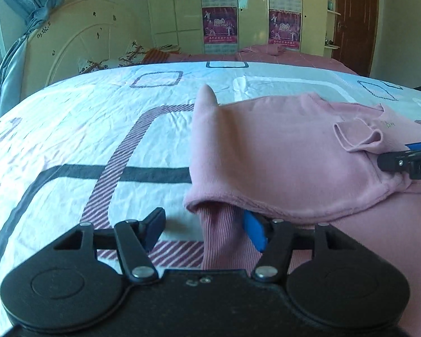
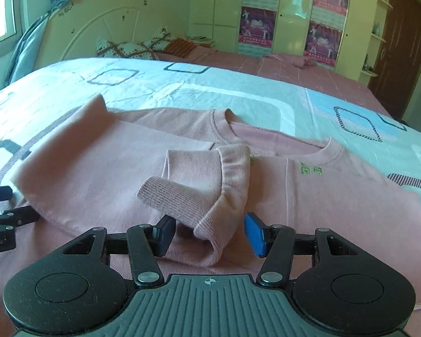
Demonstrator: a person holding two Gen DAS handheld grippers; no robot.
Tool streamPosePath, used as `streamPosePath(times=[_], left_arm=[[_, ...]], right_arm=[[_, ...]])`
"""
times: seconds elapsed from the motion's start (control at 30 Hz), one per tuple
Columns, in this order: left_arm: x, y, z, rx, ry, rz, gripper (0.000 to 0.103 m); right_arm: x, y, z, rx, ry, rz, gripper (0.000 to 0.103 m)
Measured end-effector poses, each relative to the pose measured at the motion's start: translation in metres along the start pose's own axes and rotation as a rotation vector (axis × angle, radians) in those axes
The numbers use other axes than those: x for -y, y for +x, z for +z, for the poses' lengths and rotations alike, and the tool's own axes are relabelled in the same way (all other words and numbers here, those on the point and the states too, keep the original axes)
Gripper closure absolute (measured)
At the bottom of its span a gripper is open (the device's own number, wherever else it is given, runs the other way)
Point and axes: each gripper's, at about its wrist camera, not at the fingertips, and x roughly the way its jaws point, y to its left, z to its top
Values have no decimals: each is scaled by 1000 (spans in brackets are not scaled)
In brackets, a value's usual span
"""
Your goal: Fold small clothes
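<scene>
- The right gripper (image 2: 209,233) is nearest in its own view; its fingers (image 2: 254,235) stand about half open, astride a ribbed sleeve cuff (image 2: 210,236) that lies between them. No pad presses on the cloth, so nothing is held.
- The left gripper (image 1: 205,230) is likewise about half open. A ribbed strip of the pink sweatshirt (image 1: 280,154) runs between its fingers (image 1: 255,233); the blue pad sits at the folded hem, just beside or tucked under it, and I cannot tell which. The dark pad stands clear over the bedsheet (image 1: 84,112).
- The sweatshirt lies flat on the bed, collar (image 2: 280,137) facing away. Its left side is folded over the chest and the sleeve is doubled back on top in a loose heap.
- Handling, as I judge it: the knit is light, soft and limp, so it will sag and drag rather than hold its shape. It is neither fragile nor slippery on the cotton sheet.
- Good places to take hold: the thicker ribbed cuff and the hem edge, where the layers give the pads something to bite. A pinch in the middle of the panel would likely catch one layer only and spoil the fold.
- Beyond the sweatshirt the patterned sheet runs on to pillows (image 2: 126,47), a headboard (image 2: 103,19) and a wardrobe (image 2: 292,14).
</scene>
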Motion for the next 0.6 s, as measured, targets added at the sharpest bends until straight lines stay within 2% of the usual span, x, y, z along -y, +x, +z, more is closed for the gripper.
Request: streamPosePath(times=[0.03, 0.07, 0.1, 0.13, 0.23, 0.33, 0.4, 0.43, 0.53, 0.6], left_arm=[[2, 4, 3, 11, 13, 17, 50], [3, 9, 5, 23, 26, 36, 54], [3, 12, 7, 29, 33, 51, 68], [1, 14, 8, 32, 29, 43, 76], [1, 12, 7, 40, 32, 29, 88], [0, 11, 4, 30, 25, 11, 90], [2, 11, 4, 21, 29, 1, 90], [3, 11, 4, 19, 38, 2, 90], [5, 12, 3, 13, 48, 1, 90], [3, 10, 4, 2, 49, -10, 90]], right_arm=[[2, 1, 3, 6, 19, 10, 81], [4, 2, 7, 4, 41, 19, 85], [8, 0, 12, 15, 73, 28, 86], [15, -6, 18, 31, 121, 40, 88], [46, -27, 27, 82, 260, 35, 90], [88, -46, 19, 92, 414, 3, 91], [108, -46, 5, 60, 460, -33, 91], [117, -41, -5, 17, 485, -41, 91], [128, -28, -22, -85, 509, -25, 90], [136, -33, -27, -64, 543, -49, 90]])
